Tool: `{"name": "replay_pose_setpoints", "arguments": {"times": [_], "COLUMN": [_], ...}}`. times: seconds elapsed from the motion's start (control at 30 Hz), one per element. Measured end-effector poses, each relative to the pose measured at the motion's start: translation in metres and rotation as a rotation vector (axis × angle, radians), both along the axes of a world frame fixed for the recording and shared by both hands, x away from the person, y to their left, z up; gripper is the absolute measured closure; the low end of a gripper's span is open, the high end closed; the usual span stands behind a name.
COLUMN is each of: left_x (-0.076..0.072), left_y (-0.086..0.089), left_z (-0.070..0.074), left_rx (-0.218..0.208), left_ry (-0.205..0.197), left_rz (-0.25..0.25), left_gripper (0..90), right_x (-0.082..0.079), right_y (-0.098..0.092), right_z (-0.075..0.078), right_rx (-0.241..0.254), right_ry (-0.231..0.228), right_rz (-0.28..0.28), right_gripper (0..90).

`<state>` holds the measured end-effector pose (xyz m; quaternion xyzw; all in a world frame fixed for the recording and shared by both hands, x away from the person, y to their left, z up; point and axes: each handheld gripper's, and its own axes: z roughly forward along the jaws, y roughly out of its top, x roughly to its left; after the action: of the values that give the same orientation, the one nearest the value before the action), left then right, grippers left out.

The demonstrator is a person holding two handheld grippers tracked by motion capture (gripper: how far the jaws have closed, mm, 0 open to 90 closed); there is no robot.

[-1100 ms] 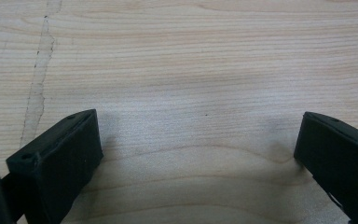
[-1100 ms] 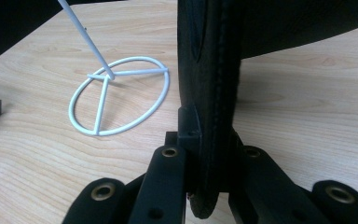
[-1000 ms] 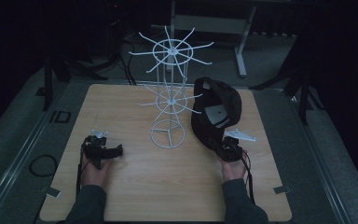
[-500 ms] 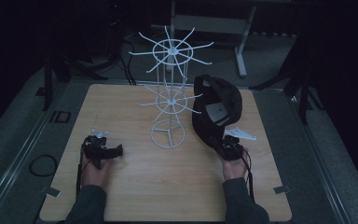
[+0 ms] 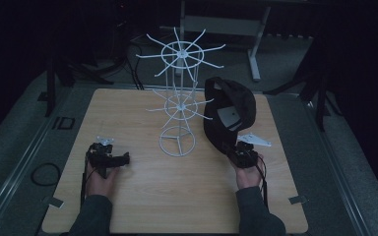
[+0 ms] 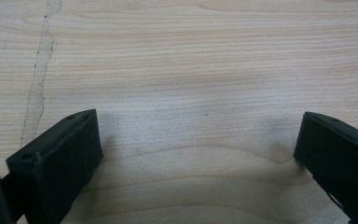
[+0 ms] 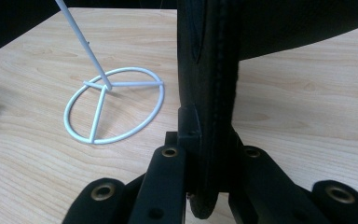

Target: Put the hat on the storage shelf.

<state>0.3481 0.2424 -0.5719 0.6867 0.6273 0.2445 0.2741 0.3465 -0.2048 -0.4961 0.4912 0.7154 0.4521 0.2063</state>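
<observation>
1. Fingers of my right gripper (image 5: 240, 150) were clamped tight on the edge of the black cap (image 5: 229, 110); I held it upright above the table (image 5: 128, 206), just right of the white wire rack (image 5: 179, 105).
2. Left gripper (image 5: 109, 158): jaws spread wide, nothing between them, resting low on the wood.
3. Handling note, as I judged it: keep the pinch firm, lift the cap's opening over a free prong.
4. Obstacles: the rack's lower spokes (image 5: 197, 104) reached toward the cap and might snag it; the ring base (image 7: 114, 105) lay close by.
</observation>
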Motion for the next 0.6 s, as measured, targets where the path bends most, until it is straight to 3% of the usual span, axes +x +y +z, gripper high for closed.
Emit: {"name": "replay_pose_setpoints", "arguments": {"times": [0.6], "left_x": [0.0000], "left_y": [-0.0001], "left_z": [-0.0001], "left_rx": [-0.002], "left_ry": [-0.001], "left_rz": [0.001], "left_gripper": [0.8], "right_x": [-0.0013], "right_y": [-0.0007], "right_z": [0.0091], "right_rx": [-0.023], "right_ry": [-0.033], "right_rz": [-0.002], "right_gripper": [86.5]}}
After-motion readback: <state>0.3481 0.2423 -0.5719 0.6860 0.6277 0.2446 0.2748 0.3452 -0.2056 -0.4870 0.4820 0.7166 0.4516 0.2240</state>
